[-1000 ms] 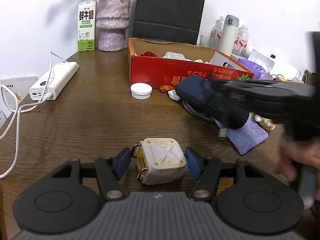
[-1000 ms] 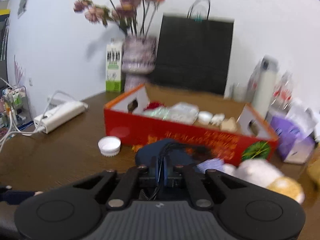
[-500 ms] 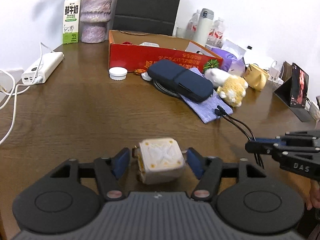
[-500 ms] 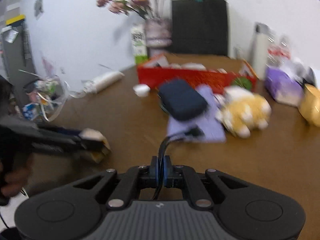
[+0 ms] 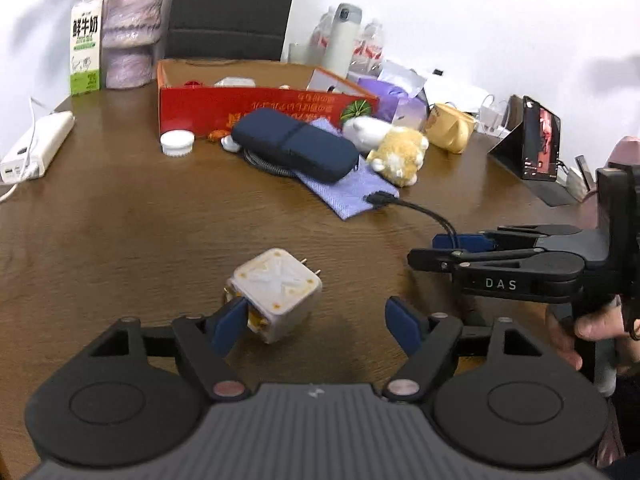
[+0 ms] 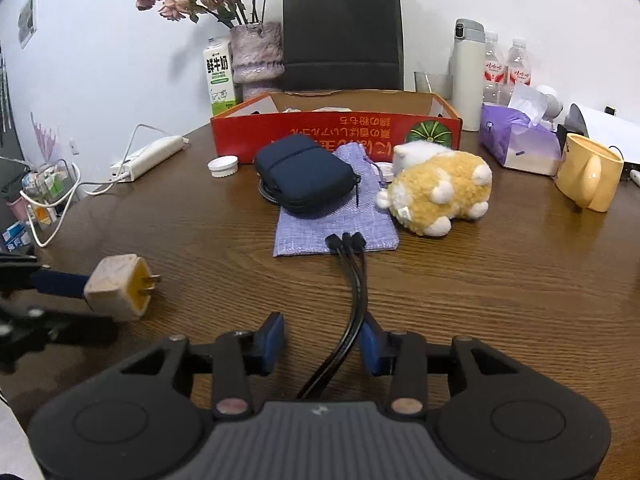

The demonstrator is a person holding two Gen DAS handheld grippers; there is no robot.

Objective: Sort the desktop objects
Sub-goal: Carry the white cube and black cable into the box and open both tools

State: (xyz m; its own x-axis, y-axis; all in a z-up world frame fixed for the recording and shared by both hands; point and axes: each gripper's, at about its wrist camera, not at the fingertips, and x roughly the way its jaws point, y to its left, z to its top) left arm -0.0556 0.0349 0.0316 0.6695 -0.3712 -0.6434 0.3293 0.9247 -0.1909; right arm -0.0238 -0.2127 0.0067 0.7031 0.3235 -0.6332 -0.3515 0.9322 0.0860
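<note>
Left gripper [image 5: 316, 318] jaws standing spread, left pad touching white plug adapter [image 5: 276, 294] sitting tilted on tabletop [image 5: 120, 232], right pad well apart from it. Right gripper [image 6: 322, 340] jaws standing apart, black cable [image 6: 354, 292] lying loose between them beside right pad, its connectors resting on edge of purple cloth pouch [image 6: 334, 228]. Navy case [image 6: 306, 178] lying on pouch. Plush toy [image 6: 438, 196] sitting just beside pouch. Red box [image 6: 336, 128] standing behind, white cap [image 6: 223, 167] near it.

both the left gripper [image 5: 316, 322] and the right gripper [image 6: 322, 338] hover low with jaws spread apart.
</note>
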